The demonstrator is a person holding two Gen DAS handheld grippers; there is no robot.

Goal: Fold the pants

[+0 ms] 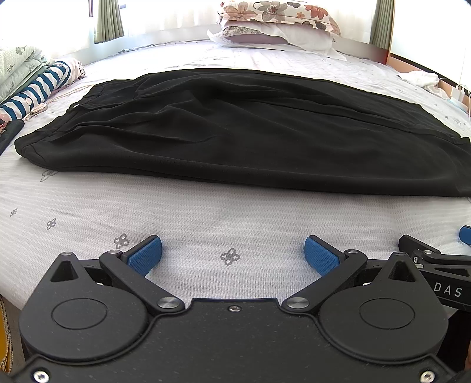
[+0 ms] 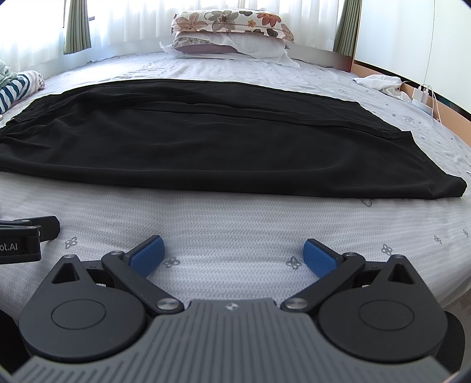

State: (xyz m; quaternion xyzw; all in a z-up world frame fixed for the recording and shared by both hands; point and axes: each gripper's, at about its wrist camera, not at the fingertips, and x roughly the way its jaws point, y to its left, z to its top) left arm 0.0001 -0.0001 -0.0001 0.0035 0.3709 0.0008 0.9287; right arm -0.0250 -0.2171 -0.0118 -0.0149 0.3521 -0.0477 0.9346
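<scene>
At the bottom of the left wrist view, the left gripper (image 1: 232, 254) is spread wide, its blue textured pads (image 1: 145, 254) holding nothing above the bedsheet. The right gripper (image 2: 232, 254) fills the bottom of its own view the same way, wide apart and empty; each tool shows at the side edge of the other's frame. Beneath them stretches a white quilted bedsheet with small grey flower prints (image 1: 206, 218), lightly rippled. Across the middle of both frames lie the black fabric pants (image 2: 182, 147), spread flat lengthwise, waistband toward the left, hems toward the right, apart from both tools. At the left edge sits a blue-and-white striped folded cloth (image 1: 44, 85). Farther up, at top centre, two stacked pillows, one floral (image 2: 229, 22), rest against white sheer curtains (image 2: 132, 23) flanked by green drapes (image 2: 76, 26). A crumpled white cloth (image 2: 379, 82) lies at upper right beside a white charger with cable (image 2: 424, 95).
</scene>
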